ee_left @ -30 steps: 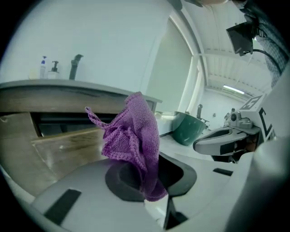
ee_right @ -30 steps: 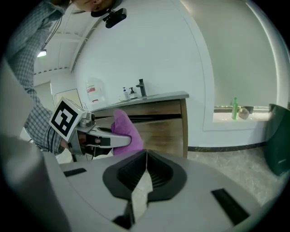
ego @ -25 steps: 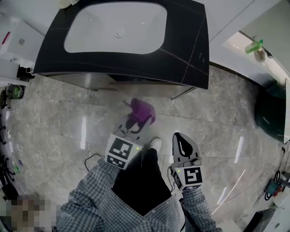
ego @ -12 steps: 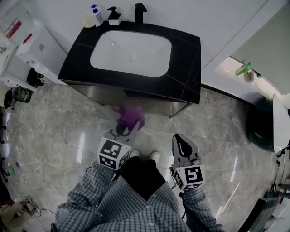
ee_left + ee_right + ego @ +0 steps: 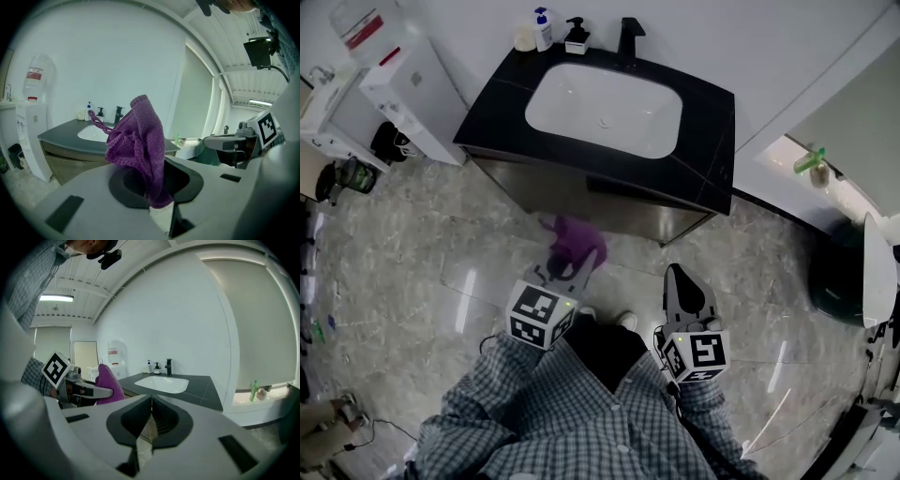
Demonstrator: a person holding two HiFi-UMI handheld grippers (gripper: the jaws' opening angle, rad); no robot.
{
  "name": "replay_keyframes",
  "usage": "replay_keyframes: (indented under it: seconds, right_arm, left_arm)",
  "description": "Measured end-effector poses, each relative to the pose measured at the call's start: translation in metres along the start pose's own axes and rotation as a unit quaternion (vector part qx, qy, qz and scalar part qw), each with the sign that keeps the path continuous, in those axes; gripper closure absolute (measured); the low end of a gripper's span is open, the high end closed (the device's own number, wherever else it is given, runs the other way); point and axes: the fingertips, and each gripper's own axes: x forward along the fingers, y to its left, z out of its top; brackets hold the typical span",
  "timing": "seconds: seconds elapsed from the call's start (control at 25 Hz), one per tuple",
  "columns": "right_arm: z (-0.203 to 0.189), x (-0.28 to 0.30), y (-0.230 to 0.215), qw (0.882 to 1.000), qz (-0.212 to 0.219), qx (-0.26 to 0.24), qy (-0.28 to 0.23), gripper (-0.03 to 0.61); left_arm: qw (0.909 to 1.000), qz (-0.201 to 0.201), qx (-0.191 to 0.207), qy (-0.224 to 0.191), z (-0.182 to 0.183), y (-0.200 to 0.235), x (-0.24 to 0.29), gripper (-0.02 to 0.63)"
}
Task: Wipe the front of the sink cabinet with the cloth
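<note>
A purple knitted cloth (image 5: 574, 241) (image 5: 138, 150) is pinched in my left gripper (image 5: 570, 265), which is shut on it and held a short way out from the front of the sink cabinet (image 5: 581, 202). The cloth (image 5: 108, 383) and left gripper also show at the left of the right gripper view. The cabinet has a black countertop (image 5: 712, 141) (image 5: 206, 390) with a white basin (image 5: 605, 108) (image 5: 161, 383). My right gripper (image 5: 684, 291) (image 5: 151, 420) hangs to the right, jaws shut with nothing between them, pointed toward the cabinet's right end.
A black tap (image 5: 630, 33) and soap bottles (image 5: 546, 28) stand at the back of the countertop. A white unit (image 5: 408, 89) stands left of the cabinet. A dark bin (image 5: 839, 272) sits at the right. A green bottle (image 5: 811, 159) rests on a ledge. The floor is glossy marble tile.
The head view has pulled back, showing the whole sink and wall. The left gripper with the cloth stays low in front of the cabinet; the right gripper has barely shifted.
</note>
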Motion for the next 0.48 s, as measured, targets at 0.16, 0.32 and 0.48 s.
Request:
replay_keyframes:
  seconds: [0.16, 0.32, 0.48]
  right_arm:
    - [0.003, -0.011, 0.016, 1.000, -0.011, 0.012, -0.015, 0.560]
    - [0.004, -0.024, 0.026, 1.000, -0.011, 0.008, -0.023, 0.560]
    - [0.002, -0.042, 0.030, 0.999, -0.013, 0.018, -0.033, 0.560]
  left_arm:
    - [0.9999, -0.001, -0.012, -0.001, -0.006, 0.002, -0.024, 0.545]
    - [0.9997, 0.005, -0.024, -0.004, -0.012, 0.004, -0.045, 0.545]
    - [0.9995, 0.014, -0.025, -0.015, -0.012, -0.001, -0.067, 0.545]
